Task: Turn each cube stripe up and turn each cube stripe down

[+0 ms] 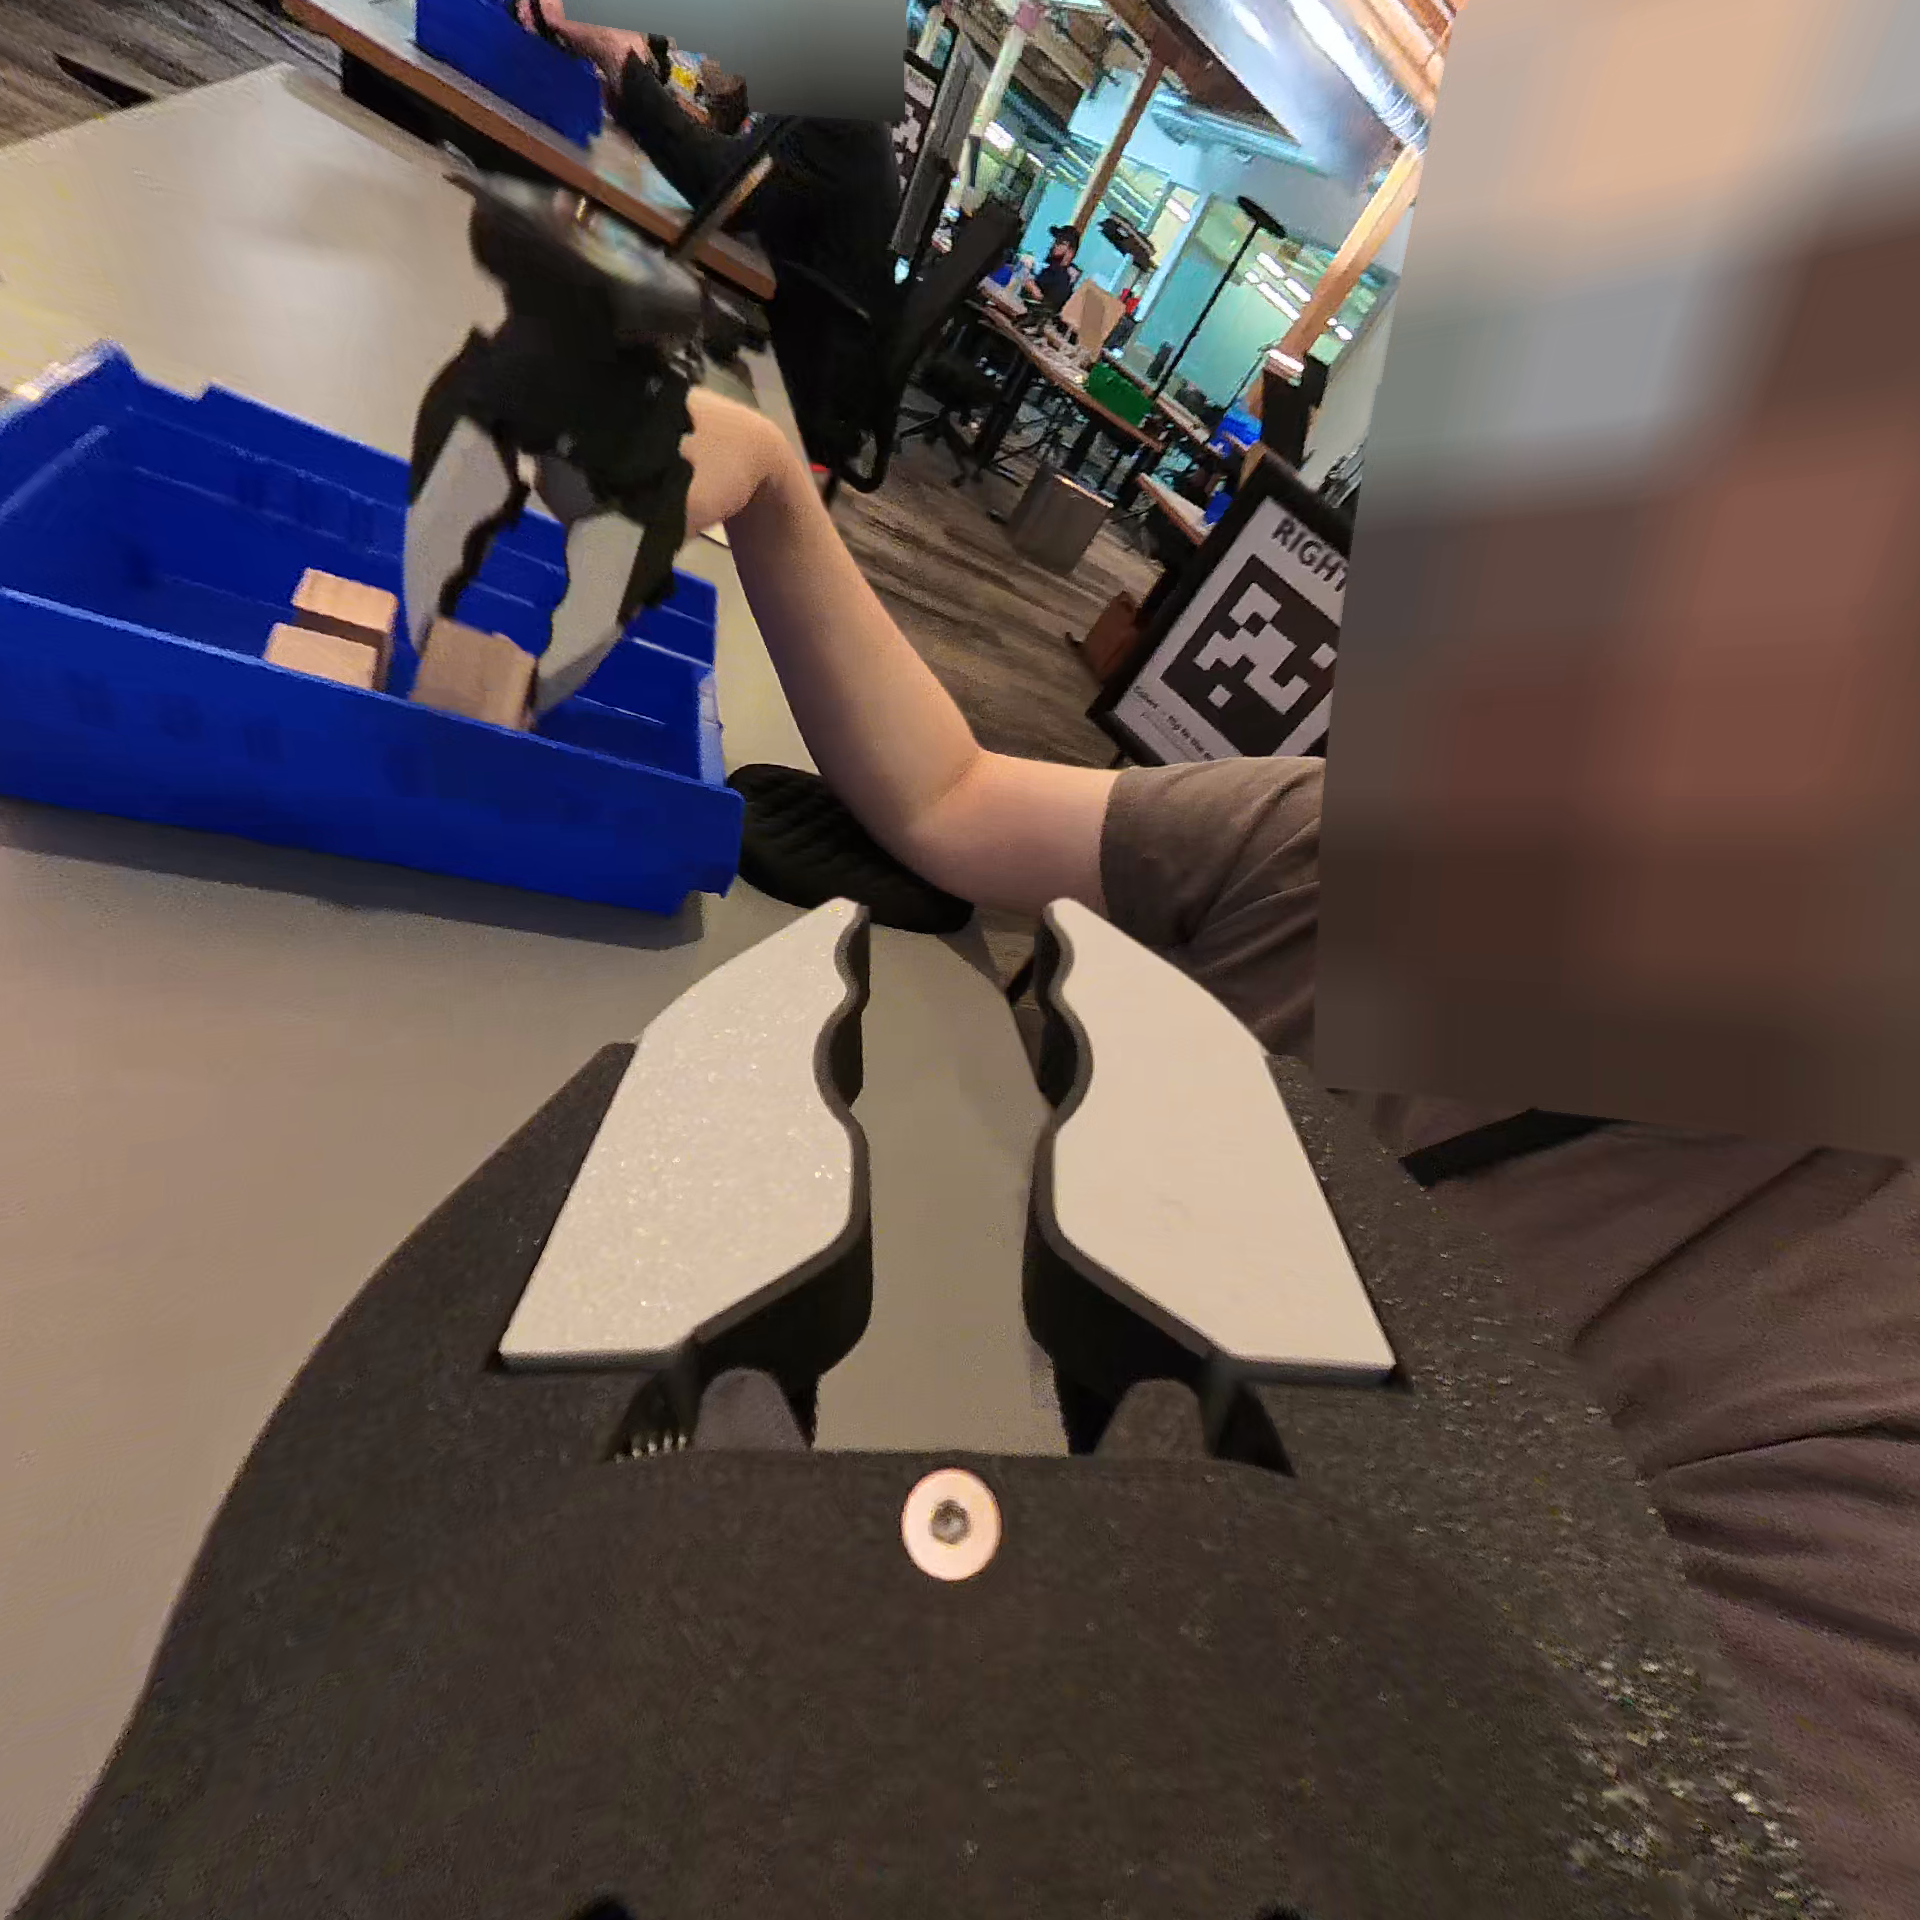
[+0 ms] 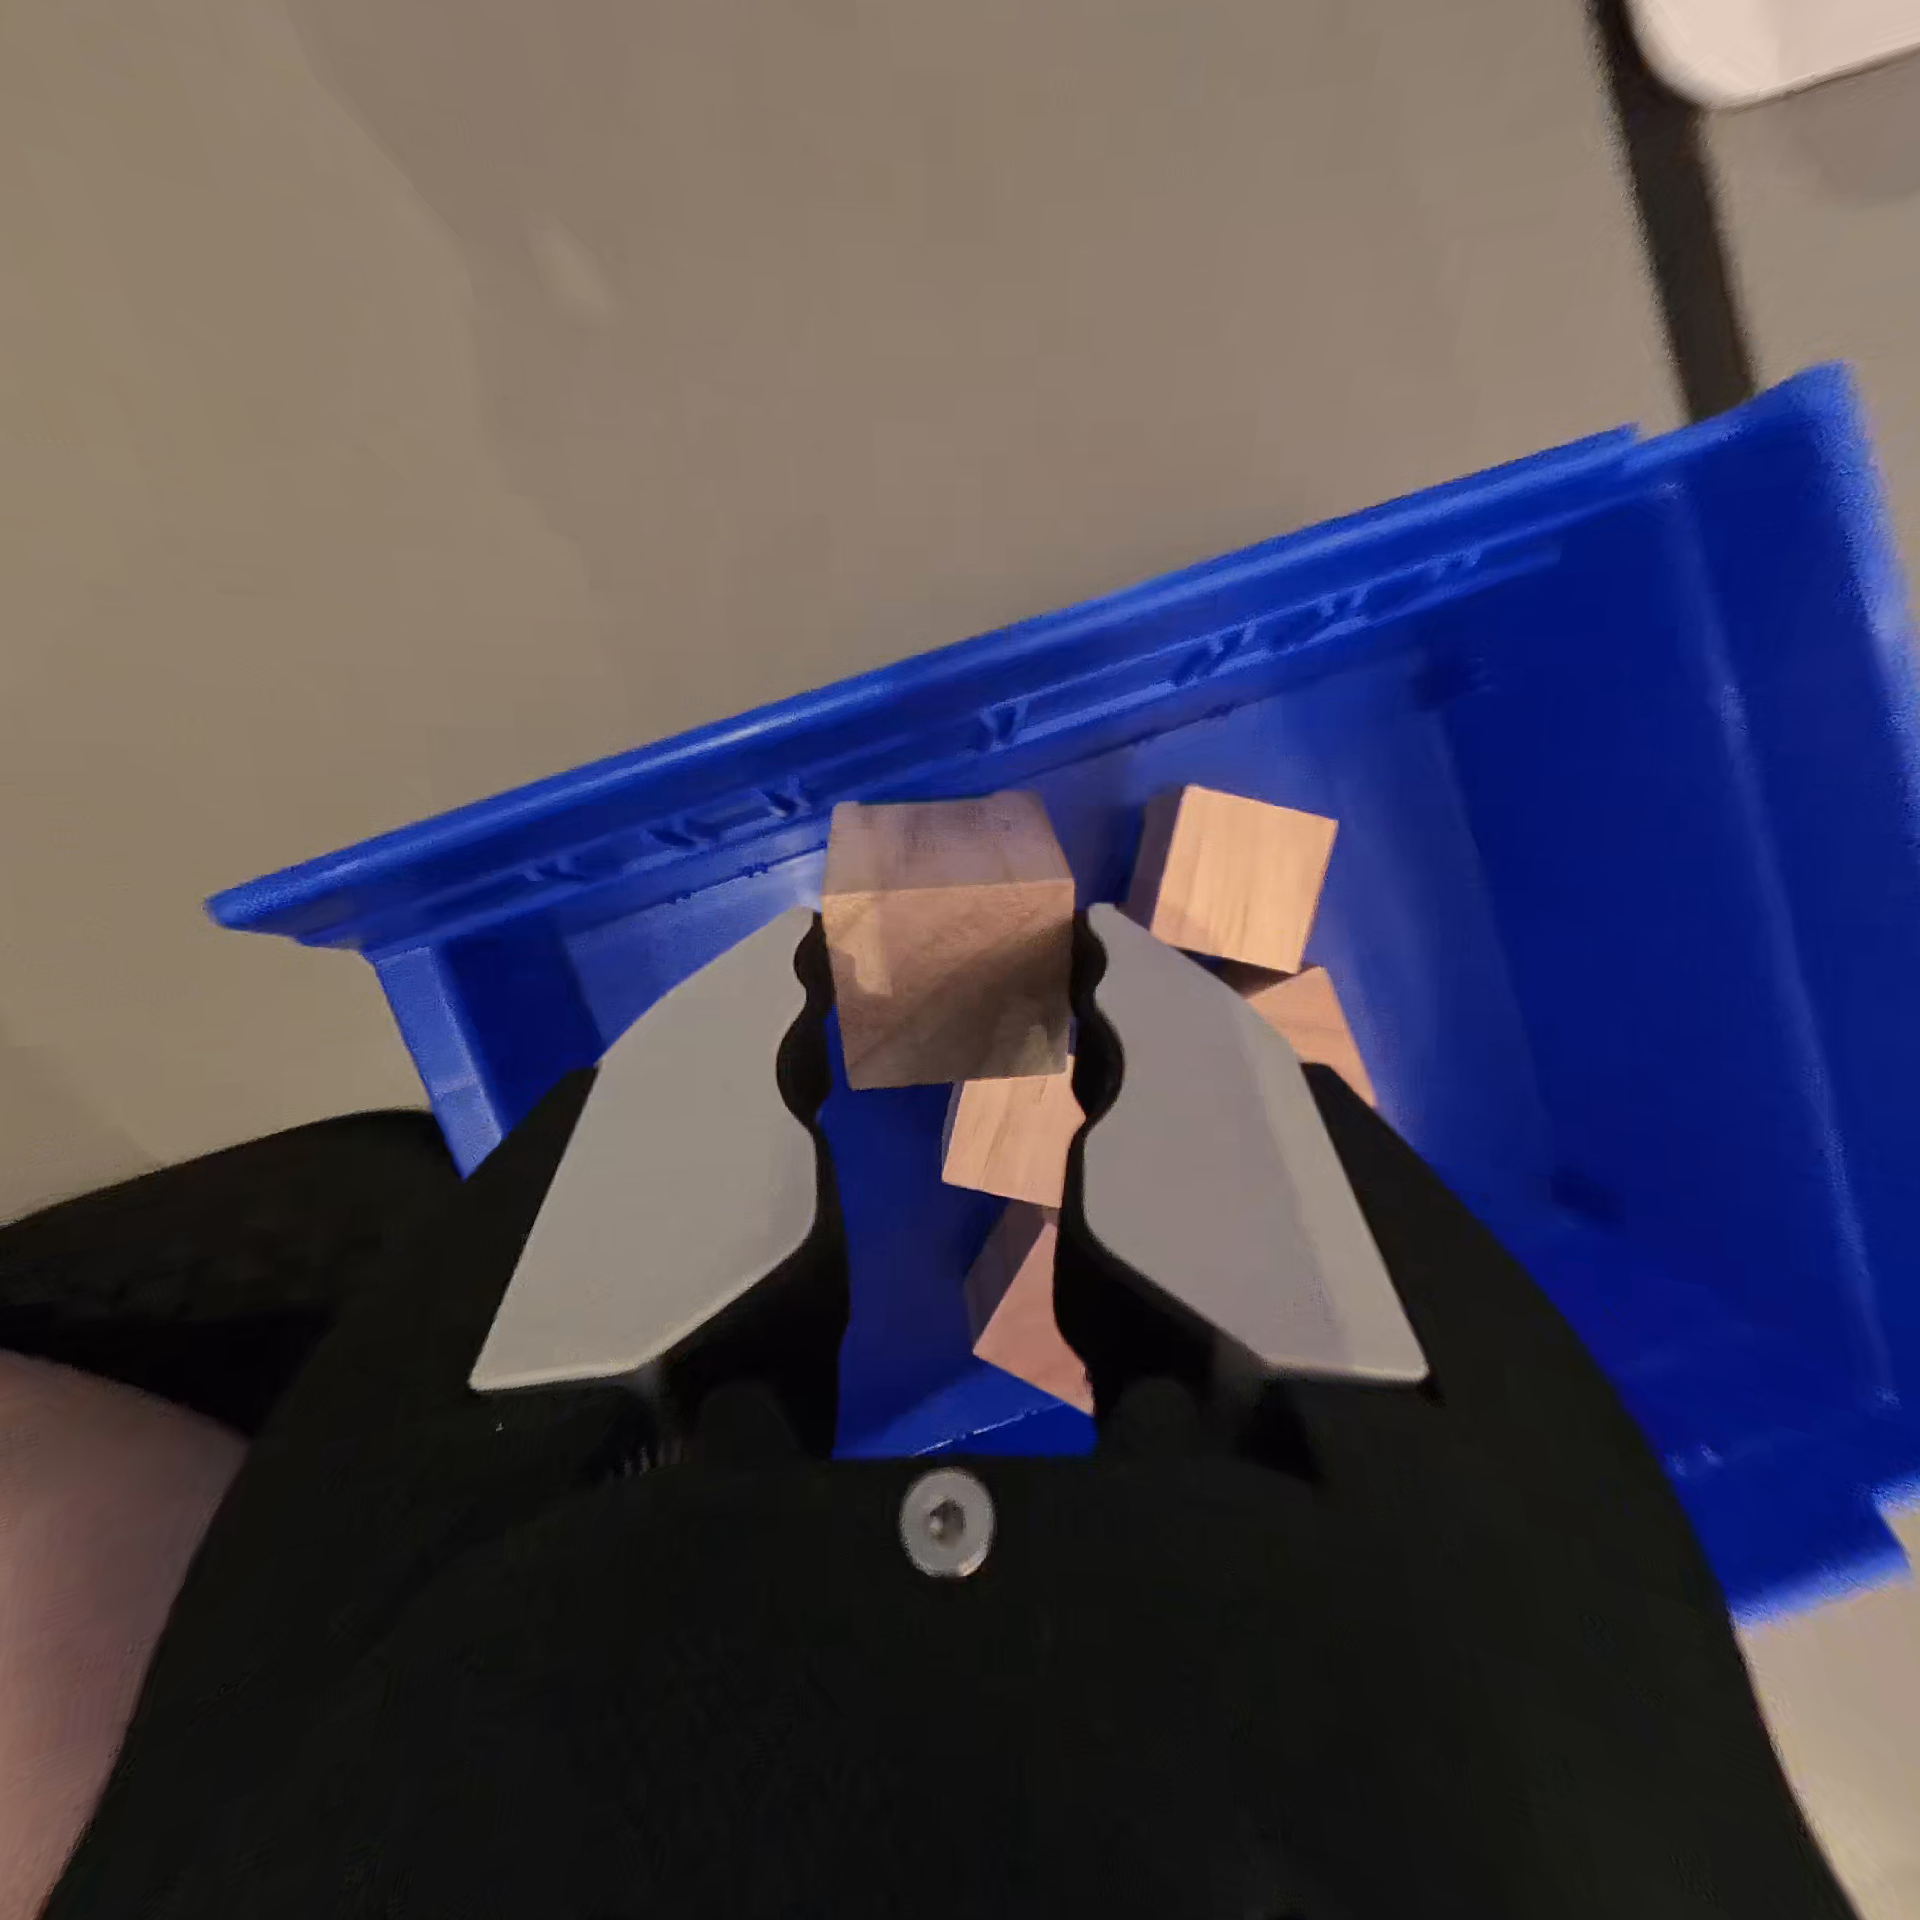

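Several plain wooden cubes lie in a blue bin [image 2: 727,769] on a grey table. My right gripper [image 2: 951,935] is shut on one wooden cube [image 2: 951,977], which touches both fingertips above the bin floor. Other cubes [image 2: 1231,878] [image 2: 1013,1143] lie beside and below it. No stripe shows clearly on any face. The left wrist view shows the right gripper [image 1: 480,665] on that cube [image 1: 473,675] in the bin [image 1: 312,769], with two cubes [image 1: 343,608] to its left. My left gripper [image 1: 951,925] is open and empty, over the table's near edge, well away from the bin.
A black pad [image 1: 842,852] lies on the table next to the bin's right end. The person's forearm [image 1: 862,665] reaches over it. A patterned sign [image 1: 1247,644] stands on the floor beyond. A dark gap [image 2: 1673,208] separates this table from another.
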Demonstrator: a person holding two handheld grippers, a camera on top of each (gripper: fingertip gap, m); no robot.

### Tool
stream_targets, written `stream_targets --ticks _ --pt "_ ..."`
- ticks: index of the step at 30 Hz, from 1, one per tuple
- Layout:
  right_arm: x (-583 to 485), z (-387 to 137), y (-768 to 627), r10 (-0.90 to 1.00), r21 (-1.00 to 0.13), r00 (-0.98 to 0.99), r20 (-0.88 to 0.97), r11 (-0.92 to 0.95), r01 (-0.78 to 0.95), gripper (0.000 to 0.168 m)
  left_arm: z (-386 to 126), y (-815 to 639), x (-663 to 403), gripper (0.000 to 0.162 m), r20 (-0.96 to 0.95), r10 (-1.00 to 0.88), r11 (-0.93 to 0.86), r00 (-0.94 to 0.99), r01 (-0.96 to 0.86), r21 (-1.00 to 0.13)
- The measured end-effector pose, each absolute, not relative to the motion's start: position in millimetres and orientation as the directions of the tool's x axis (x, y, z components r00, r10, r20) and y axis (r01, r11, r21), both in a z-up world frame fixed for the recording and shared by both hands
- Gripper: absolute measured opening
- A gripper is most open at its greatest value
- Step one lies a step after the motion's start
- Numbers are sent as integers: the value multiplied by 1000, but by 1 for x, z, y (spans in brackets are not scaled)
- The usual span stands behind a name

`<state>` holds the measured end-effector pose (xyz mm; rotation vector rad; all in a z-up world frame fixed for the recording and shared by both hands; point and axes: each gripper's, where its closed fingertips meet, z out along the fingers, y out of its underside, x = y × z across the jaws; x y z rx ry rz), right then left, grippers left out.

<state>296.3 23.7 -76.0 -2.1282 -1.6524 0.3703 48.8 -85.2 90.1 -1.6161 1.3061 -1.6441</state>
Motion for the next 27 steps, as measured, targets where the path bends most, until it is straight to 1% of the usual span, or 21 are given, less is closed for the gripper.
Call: stream_targets --ticks 4,9,12,15,19,21,24,26,27 --pt "297 -106 29 968 -374 250 31 -221 901 45 106 -90 36 23 404 -900 -363 -163 -235 -902" --pt "306 -131 33 964 -230 260 48 -242 942 45 124 -97 24 20 311 -939 -284 -148 -175 -943" --pt "308 -137 35 963 -192 264 56 -249 949 45 126 -103 21 20 292 -945 -263 -149 -187 -947" --pt "307 -141 36 965 -181 255 64 -240 954 45 128 -105 19 20 277 -950 -249 -142 -188 -950" --pt "300 -142 33 961 -216 275 19 -264 940 46 132 -105 13 20 254 -959 -230 -124 -182 -956" --pt "303 -132 39 953 -242 297 55 -275 930 52 134 -103 6 21 234 -967 -215 -97 -175 -961" --pt "311 -107 33 935 -327 354 35 -324 888 50 129 -88 -12 28 190 -981 -191 21 -205 -960" --pt "320 -82 45 917 -421 369 150 -279 863 51 122 -64 -27 31 94 -984 -126 153 -213 -969" --pt "320 -68 47 908 -487 380 175 -255 835 50 122 -50 -34 32 52 -972 -96 227 -188 -977"
